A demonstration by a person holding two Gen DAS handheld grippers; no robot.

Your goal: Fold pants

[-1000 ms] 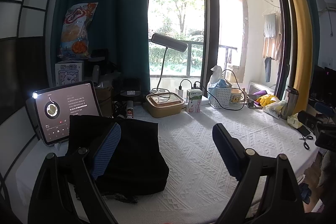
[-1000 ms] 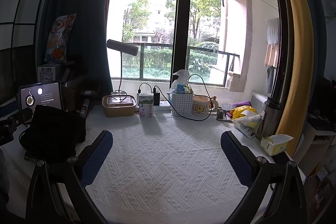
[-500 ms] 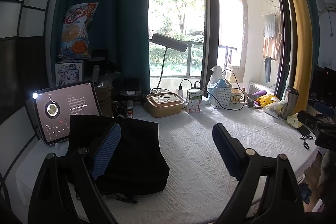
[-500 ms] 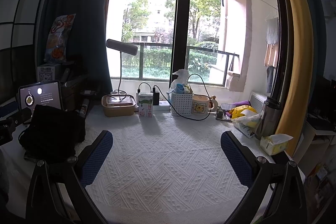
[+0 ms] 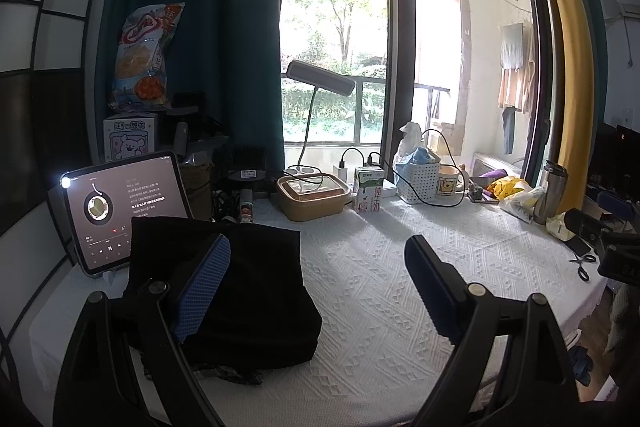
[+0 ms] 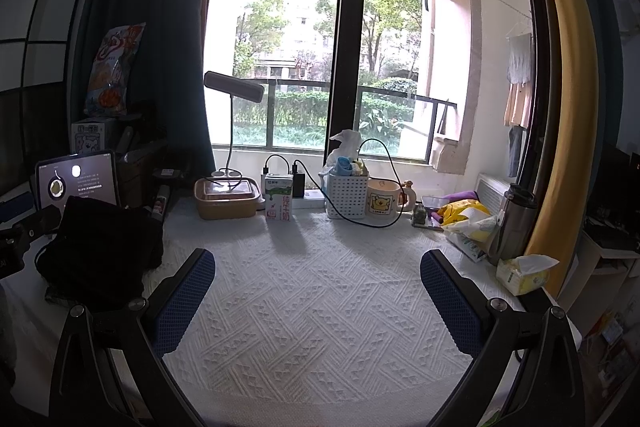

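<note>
Pants lie folded in a compact stack on counter, under left tool's left finger & well left of right tool; both tools spread, empty; folding apparently done.

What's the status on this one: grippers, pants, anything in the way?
Left gripper open, empty. Right gripper open, empty. Black pants in a folded stack at the table's left, ungripped. Tablet propped right behind them; white tablecloth bare in front.
</note>
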